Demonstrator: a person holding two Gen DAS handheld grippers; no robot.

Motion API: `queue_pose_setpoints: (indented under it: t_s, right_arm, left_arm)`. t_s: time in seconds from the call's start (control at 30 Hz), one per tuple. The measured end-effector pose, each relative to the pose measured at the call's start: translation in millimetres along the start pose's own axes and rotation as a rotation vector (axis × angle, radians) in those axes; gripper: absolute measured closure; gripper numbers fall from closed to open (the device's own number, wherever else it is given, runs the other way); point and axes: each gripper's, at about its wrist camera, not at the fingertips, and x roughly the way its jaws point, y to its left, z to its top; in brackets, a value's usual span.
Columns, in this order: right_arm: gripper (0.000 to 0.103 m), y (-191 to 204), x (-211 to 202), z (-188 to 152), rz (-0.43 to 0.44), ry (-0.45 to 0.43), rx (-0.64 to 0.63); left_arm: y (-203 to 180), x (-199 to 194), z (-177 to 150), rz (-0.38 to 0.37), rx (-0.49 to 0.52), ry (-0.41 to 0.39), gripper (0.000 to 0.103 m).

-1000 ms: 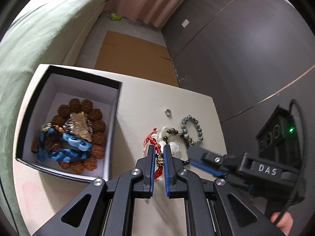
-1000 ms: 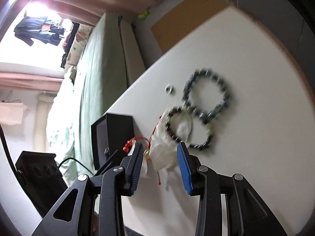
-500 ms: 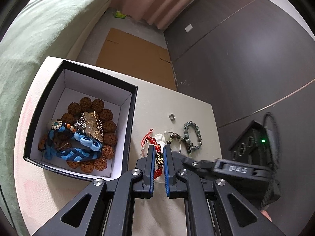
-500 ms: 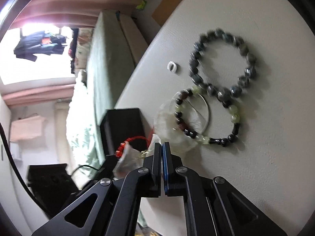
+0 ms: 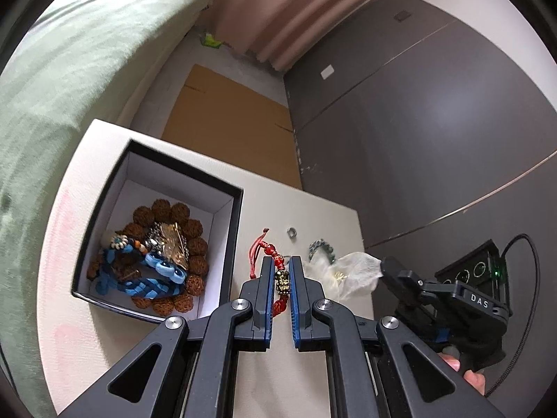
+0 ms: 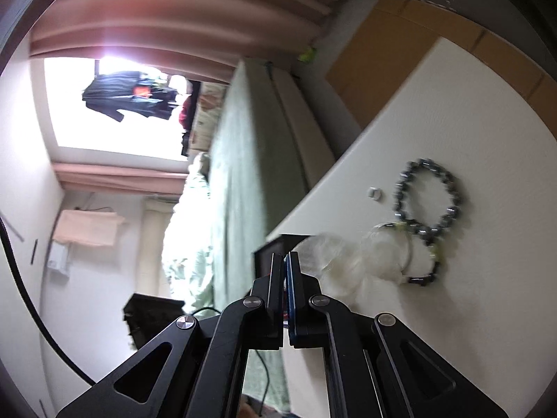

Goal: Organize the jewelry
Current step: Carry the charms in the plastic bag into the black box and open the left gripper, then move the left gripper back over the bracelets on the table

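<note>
In the left wrist view my left gripper (image 5: pixel 282 271) is shut on a red bead bracelet (image 5: pixel 275 257) with a gold charm, held above the white table (image 5: pixel 271 202). To its right, my right gripper (image 5: pixel 384 266) is shut on a crumpled clear bag (image 5: pixel 351 271) and holds it off the table. In the right wrist view the shut right gripper (image 6: pixel 286 261) pinches the bag (image 6: pixel 344 261). A grey bead bracelet (image 6: pixel 428 191), a dark and green bead bracelet (image 6: pixel 431 268) and a small ring (image 6: pixel 374 193) lie on the table. The black box (image 5: pixel 226 209) to the left holds brown beads, a blue braid and a brooch.
A green bed (image 5: pixel 69 69) runs along the table's left side. Flat cardboard (image 5: pixel 229 108) lies on the floor beyond the table, next to a dark wall (image 5: pixel 417 122) and pink curtains (image 5: pixel 278 10). A hand (image 5: pixel 466 372) grips the right tool.
The right jaws closed on the clear bag and lifted it off the table. My left gripper rose with the red bracelet, which now hangs apart from the bag.
</note>
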Motion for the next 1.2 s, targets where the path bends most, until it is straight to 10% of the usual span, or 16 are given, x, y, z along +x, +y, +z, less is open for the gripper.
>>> queue_pose_setpoints:
  t_s: [0.5, 0.57, 0.73, 1.0, 1.07, 1.13, 1.2]
  right_arm:
    - [0.099, 66.1, 29.6, -24.8, 0.226, 0.015, -0.103]
    - [0.099, 72.8, 38.1, -28.2, 0.240, 0.023, -0.109]
    - [0.099, 79.0, 62.3, -38.1, 0.249, 0.048, -0.114]
    - [0.098, 79.1, 92.3, -40.8, 0.214, 0.047, -0.117]
    - [0.085, 77.5, 99.0, -39.8, 0.128, 0.057, -0.133]
    - [0.039, 75.9, 105.2, -39.6, 0.063, 0.083, -0.142]
    - [0.036, 72.9, 97.2, -38.7, 0.041, 0.041, -0.149]
  left_arm:
    - [30.2, -43.7, 13.3, 0.042, -0.068, -0.085, 0.093]
    - [40.1, -39.4, 14.9, 0.051, -0.111, -0.061, 0.089]
    - [53.4, -55.1, 18.4, 0.045, -0.126, -0.103, 0.041]
    - [79.6, -80.1, 25.8, 0.060, -0.188, -0.154, 0.040]
    - [81.6, -83.2, 28.0, 0.059, -0.197, -0.159, 0.040]
    - [83.1, -86.0, 29.4, 0.057, -0.200, -0.164, 0.040]
    - [82.7, -88.1, 29.7, 0.057, -0.198, -0.164, 0.040]
